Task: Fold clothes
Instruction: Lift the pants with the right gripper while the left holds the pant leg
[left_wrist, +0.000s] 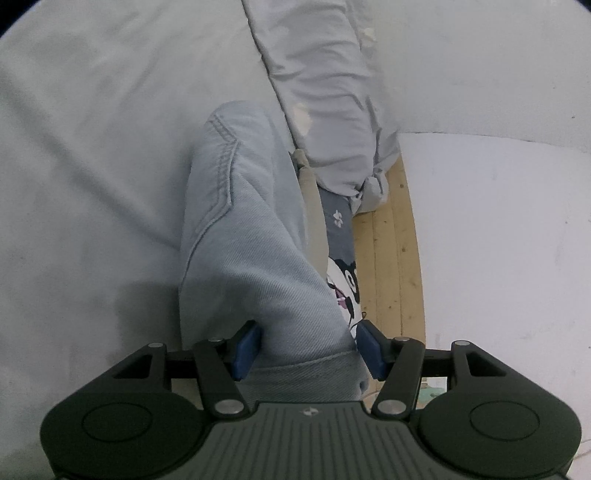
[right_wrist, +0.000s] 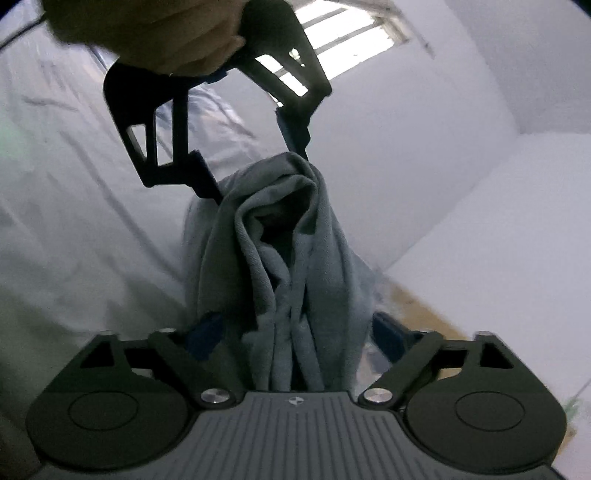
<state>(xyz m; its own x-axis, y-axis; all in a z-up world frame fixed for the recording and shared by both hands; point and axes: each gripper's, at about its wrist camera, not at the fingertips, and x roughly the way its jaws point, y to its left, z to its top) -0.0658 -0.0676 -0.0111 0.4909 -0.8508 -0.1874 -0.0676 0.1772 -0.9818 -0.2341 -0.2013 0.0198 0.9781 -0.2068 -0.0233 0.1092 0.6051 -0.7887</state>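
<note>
A pair of light blue denim jeans (left_wrist: 240, 229) runs from my left gripper (left_wrist: 308, 347) out over the white bed. The blue pads (left_wrist: 245, 347) press a bunched part of the denim from both sides, so this gripper is shut on the jeans. In the right wrist view the same jeans (right_wrist: 280, 258) hang as a crumpled bundle from the left gripper (right_wrist: 258, 166), which a hand (right_wrist: 155, 33) holds above. My right gripper (right_wrist: 295, 336) sits at the bundle's lower end. Its jaws stand wide, with the cloth between them and the pads (right_wrist: 205, 336) not pressing it.
A white sheet (left_wrist: 92, 166) covers the bed on the left. A grey flowered quilt (left_wrist: 328, 110) lies beyond the jeans, with a cartoon-print cloth (left_wrist: 345, 280) beside a wooden floor strip (left_wrist: 391, 258). White walls (right_wrist: 480, 184) and a window (right_wrist: 351, 33) stand behind.
</note>
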